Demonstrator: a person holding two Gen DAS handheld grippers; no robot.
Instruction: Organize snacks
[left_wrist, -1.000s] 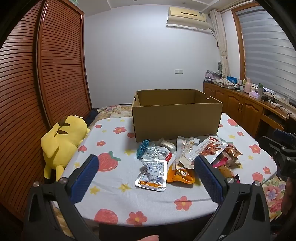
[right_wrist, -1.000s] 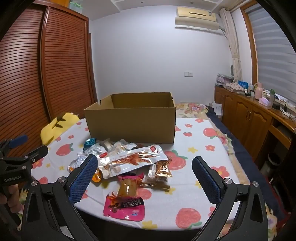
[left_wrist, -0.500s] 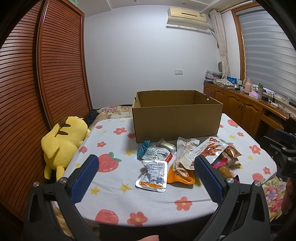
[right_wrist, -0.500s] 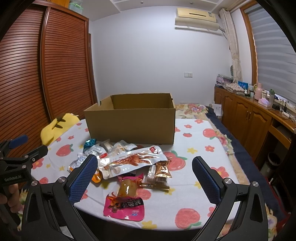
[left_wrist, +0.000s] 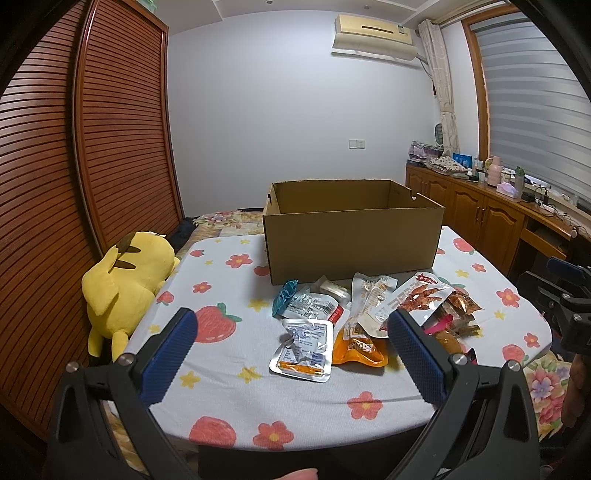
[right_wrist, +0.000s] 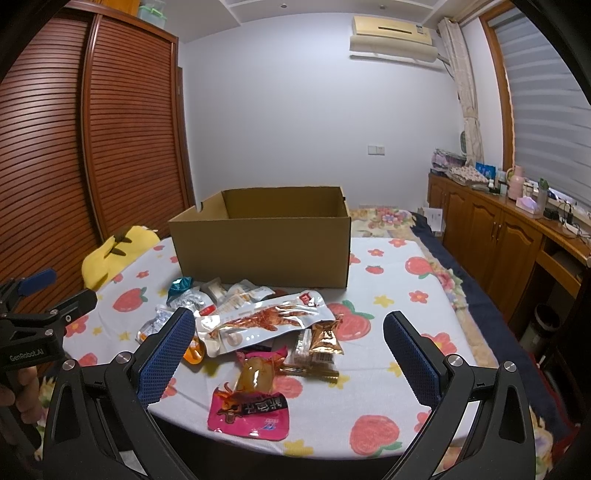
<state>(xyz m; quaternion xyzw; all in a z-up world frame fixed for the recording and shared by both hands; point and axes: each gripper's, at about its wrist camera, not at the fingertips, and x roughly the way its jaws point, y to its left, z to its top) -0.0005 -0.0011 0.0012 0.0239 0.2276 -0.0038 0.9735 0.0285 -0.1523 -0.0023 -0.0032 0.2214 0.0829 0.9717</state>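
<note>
Change since earlier frames: almost nothing is seen to have moved; both views are only very slightly shifted, and every packet lies as before.

Left wrist view
Left claw (left_wrist: 291, 332): held above the near edge of the surface, jaws spread wide apart, nothing between them.
Snacks: a silver pouch (left_wrist: 303, 349) and an orange pouch (left_wrist: 357, 345) lie nearest, framed between the blue pads; a teal-edged packet (left_wrist: 285, 297) and a long printed packet (left_wrist: 413, 302) lie behind, overlapping one another.
Cardboard box (left_wrist: 351, 240): placed open-topped just behind the pile, judged to be the place where the snacks are meant to go.
Surface (left_wrist: 229, 373): covered by a strawberry-and-flower cloth.
Surroundings: a yellow plush toy (left_wrist: 125, 284) rests at the left edge, well apart from the pile; the right claw's frame is seen at the far right.

Right wrist view
Right claw (right_wrist: 288, 349): held low at the near edge, jaws wide apart and empty, aimed at the pile.
Snacks: a pink pouch (right_wrist: 251, 402) lies nearest, with a gold wrapper (right_wrist: 325, 338) beside it and the long printed packet over several others.
In the way: the box's near wall stands between pile and interior, so lifting over the rim is judged necessary; overlapped packets may be dragged together.
</note>
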